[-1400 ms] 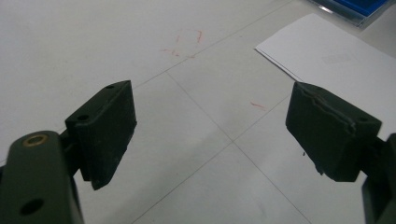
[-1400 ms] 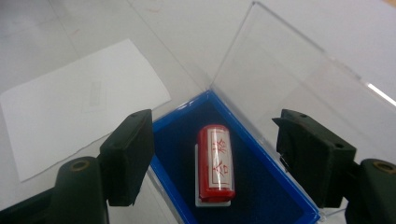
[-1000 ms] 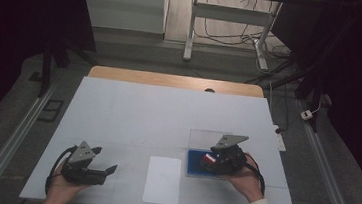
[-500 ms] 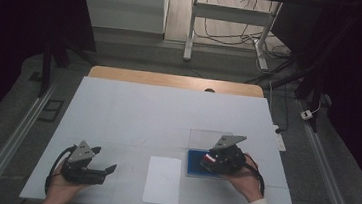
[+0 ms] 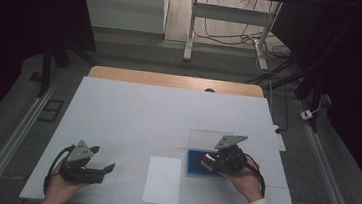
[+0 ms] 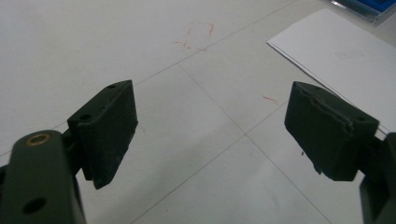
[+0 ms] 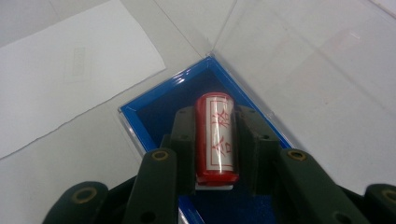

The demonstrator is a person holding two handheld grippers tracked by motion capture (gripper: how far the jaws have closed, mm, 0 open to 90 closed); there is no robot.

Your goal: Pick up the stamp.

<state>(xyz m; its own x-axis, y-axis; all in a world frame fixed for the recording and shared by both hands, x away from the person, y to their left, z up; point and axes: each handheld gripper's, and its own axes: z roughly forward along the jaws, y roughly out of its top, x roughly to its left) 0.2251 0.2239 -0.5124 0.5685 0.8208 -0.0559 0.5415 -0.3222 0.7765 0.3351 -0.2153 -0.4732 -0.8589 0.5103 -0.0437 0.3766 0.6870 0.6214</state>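
Observation:
My right gripper (image 7: 215, 135) is shut on a red cylindrical stamp (image 7: 215, 140) that bears a white label with red characters. It holds the stamp over a blue ink pad tray (image 7: 156, 105) with a clear lid folded open behind it. In the high view the right gripper (image 5: 212, 163) and the stamp (image 5: 208, 158) sit above the blue tray (image 5: 194, 163) at the table's front right. A white sheet of paper (image 5: 162, 179) lies just left of the tray. My left gripper (image 5: 105, 167) rests open at the front left, nothing between its jaws (image 6: 212, 130).
The white table top (image 5: 167, 116) has thin seam lines and faint red marks (image 6: 196, 37). The clear lid (image 5: 208, 137) lies flat behind the tray. Beyond the table's wooden far edge (image 5: 171, 80) are floor, cables and a metal stand (image 5: 191, 27).

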